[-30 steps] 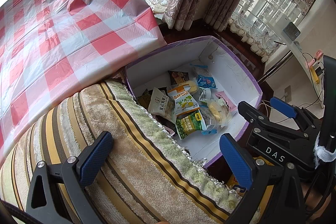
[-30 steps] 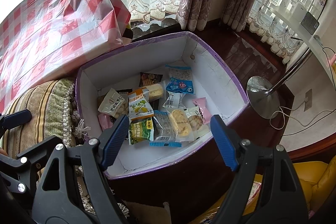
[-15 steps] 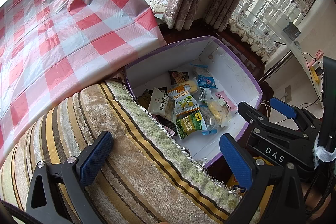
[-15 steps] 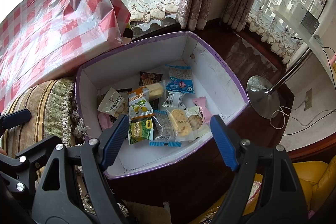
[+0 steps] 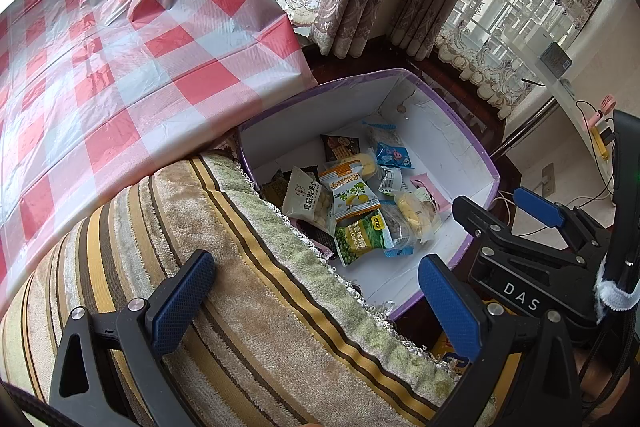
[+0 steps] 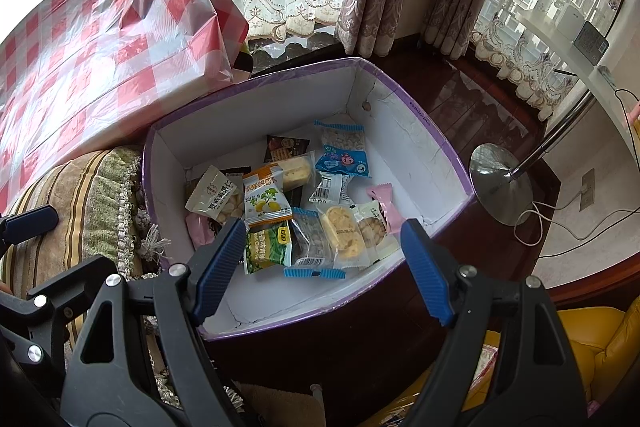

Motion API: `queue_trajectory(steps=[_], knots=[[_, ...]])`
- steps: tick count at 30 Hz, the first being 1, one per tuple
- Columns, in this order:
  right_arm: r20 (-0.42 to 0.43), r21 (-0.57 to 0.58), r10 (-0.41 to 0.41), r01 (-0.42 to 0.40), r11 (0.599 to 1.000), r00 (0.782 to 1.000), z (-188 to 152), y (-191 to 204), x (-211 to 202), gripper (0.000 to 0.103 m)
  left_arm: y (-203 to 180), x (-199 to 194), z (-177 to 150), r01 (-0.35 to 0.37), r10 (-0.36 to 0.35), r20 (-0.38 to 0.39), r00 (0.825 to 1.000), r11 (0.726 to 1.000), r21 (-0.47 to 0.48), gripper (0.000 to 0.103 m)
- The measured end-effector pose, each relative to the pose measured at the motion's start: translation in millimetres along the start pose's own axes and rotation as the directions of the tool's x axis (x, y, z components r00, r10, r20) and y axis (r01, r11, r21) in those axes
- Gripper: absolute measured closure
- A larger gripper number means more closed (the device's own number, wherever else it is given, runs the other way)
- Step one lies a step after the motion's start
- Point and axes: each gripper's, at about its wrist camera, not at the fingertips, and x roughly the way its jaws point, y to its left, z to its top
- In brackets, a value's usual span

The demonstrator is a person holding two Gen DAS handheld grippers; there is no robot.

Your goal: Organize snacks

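Note:
A white box with a purple rim (image 6: 420,131) (image 5: 448,119) holds several snack packets. Among them are a green pea packet (image 6: 268,247) (image 5: 360,233), an orange packet (image 6: 266,201) (image 5: 352,193), a blue packet (image 6: 342,153) and a yellow cake packet (image 6: 344,237). My right gripper (image 6: 324,275) is open and empty above the box's near edge. It also shows in the left wrist view (image 5: 496,203). My left gripper (image 5: 312,303) is open and empty over a striped cushion (image 5: 224,267), left of the box.
A table with a red checked cloth (image 5: 100,59) stands at the left and back. A floor lamp base (image 6: 500,183) stands right of the box on the dark wood floor. A yellow seat (image 6: 592,347) is at bottom right. Curtains hang behind.
The right gripper has crept slightly forward over the box. The left gripper has not moved. Both stay open.

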Motion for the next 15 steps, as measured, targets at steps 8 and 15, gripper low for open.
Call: queue_trajectory(steps=[8, 15], knots=[[-0.001, 0.000, 0.002, -0.002, 1.000, 1.000, -0.1, -0.8, 0.2, 0.022, 0.0, 0.0, 0.1, 0.000, 0.000, 0.000, 1.000, 1.000, 0.000, 0.001], [0.000, 0.005, 0.000, 0.000, 1.000, 1.000, -2.5, -1.0, -0.3, 0.022, 0.3, -0.4, -0.4, 0.007, -0.007, 0.010, 1.000, 1.000, 0.005, 0.000]])
